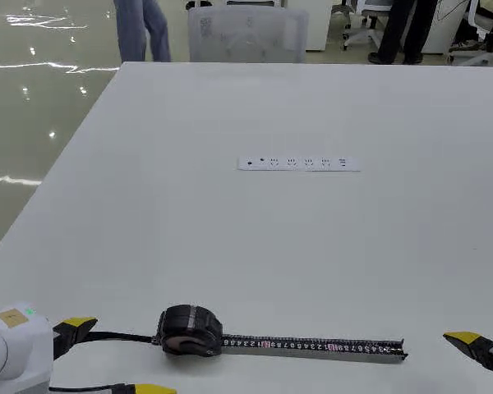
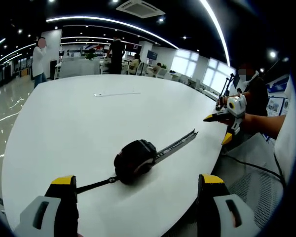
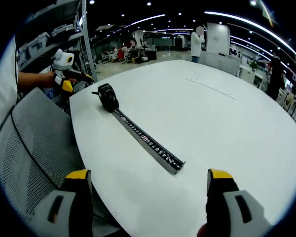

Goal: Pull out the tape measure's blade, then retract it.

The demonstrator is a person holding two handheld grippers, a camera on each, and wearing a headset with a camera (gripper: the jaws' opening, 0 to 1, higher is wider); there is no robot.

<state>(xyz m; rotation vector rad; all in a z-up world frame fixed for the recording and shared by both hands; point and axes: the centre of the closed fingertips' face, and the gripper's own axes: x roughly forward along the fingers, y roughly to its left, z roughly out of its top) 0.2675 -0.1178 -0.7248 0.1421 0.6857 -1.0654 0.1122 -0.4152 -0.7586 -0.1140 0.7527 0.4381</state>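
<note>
Holding the left claw [image 2: 138, 180] wide open and empty at the near left edge of the white desk [image 1: 312, 246]. Holding the right claw [image 3: 149, 174] just as wide and just as empty at the near right. Finding the tape measure [image 1: 189, 331] just ahead of the left claw, with its black case resting on the desk, free of both claws. Noting a thin black strap [image 1: 119, 336] trailing from the case back toward one left jaw tip; cannot tell whether touching. Noting the blade [image 1: 312, 345] drawn out flat along the desk toward the right claw, with its hook end short of it. Farther off, mid-desk, spotting a white power strip [image 1: 299, 163]; past the far edge, a grey chair [image 1: 246, 34] and standing people [image 1: 140, 29] on a glossy floor [image 1: 41, 98].
</note>
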